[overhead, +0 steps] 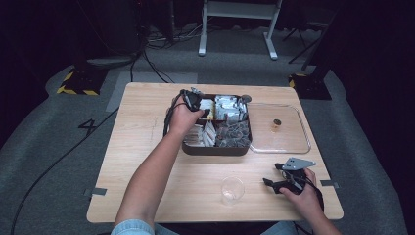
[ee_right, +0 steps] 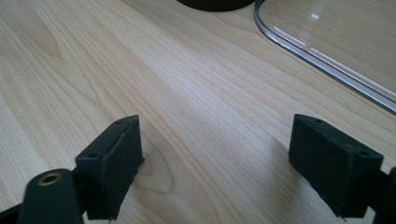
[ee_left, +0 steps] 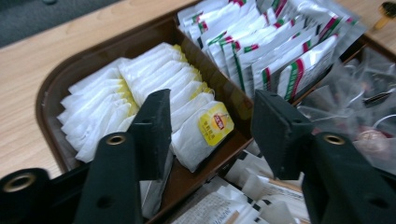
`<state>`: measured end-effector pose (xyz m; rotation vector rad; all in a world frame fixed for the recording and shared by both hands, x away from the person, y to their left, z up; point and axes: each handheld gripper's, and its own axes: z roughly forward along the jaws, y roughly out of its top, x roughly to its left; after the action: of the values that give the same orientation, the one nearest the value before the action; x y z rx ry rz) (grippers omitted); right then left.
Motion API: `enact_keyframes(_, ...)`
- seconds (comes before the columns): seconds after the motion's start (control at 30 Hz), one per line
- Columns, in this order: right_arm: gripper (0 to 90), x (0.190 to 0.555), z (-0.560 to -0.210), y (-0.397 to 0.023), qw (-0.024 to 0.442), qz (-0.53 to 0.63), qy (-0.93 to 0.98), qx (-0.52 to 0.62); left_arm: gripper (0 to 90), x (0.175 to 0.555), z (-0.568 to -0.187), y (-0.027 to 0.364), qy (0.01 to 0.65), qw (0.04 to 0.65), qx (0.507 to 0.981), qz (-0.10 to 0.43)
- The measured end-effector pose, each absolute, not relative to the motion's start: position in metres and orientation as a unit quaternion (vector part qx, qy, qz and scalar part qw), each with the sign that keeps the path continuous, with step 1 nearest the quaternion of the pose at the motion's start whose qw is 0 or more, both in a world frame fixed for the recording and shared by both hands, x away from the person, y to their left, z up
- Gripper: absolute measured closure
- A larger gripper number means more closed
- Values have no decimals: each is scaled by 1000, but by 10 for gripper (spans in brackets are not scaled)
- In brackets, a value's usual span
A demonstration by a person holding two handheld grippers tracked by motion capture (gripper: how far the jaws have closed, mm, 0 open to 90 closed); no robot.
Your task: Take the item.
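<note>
A brown compartment tray [overhead: 215, 149] [ee_left: 74, 70] sits mid-table, packed with sachets. My left gripper [overhead: 198, 104] [ee_left: 210, 126] hangs open over its far-left compartment, jaws on either side of a white tea bag with a yellow tag [ee_left: 205, 128]. More white tea bags [ee_left: 116, 100] fill that compartment; red-and-green striped sachets [ee_left: 275, 51] fill the one beside it. My right gripper [overhead: 273, 175] [ee_right: 215, 168] rests open near the table's front right, low over bare wood, nothing between its jaws. A clear plastic cup [overhead: 232, 189] stands just to its left.
A clear lid [overhead: 281, 129] [ee_right: 327, 51] lies flat right of the tray with a small dark knob [overhead: 277, 123] on it. Clear-wrapped items [ee_left: 369, 116] and paper sachets [ee_left: 233, 205] fill the tray's near compartments. Cables cross the grey floor [overhead: 58, 156] at the left.
</note>
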<state>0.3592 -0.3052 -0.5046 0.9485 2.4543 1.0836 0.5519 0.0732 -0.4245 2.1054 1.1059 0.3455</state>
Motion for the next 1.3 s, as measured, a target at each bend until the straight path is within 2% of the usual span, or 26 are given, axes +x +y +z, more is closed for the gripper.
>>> enact_keyframes(0.23,178,359,-505,-305,147,377,853,330,598,565,-441,71,444,337,823,112)
enact_keyframes(0.37,178,359,-505,-305,147,377,853,329,610,571,-445,69,433,312,838,114)
enact_keyframes(0.93,178,360,-505,-304,144,379,855,323,613,585,-445,61,430,279,851,116)
enact_keyframes(1.17,178,360,-505,-304,144,378,857,320,677,584,-445,54,426,274,856,98)
enact_keyframes(1.3,178,360,-505,-304,144,378,857,320,673,584,-447,52,427,270,858,96)
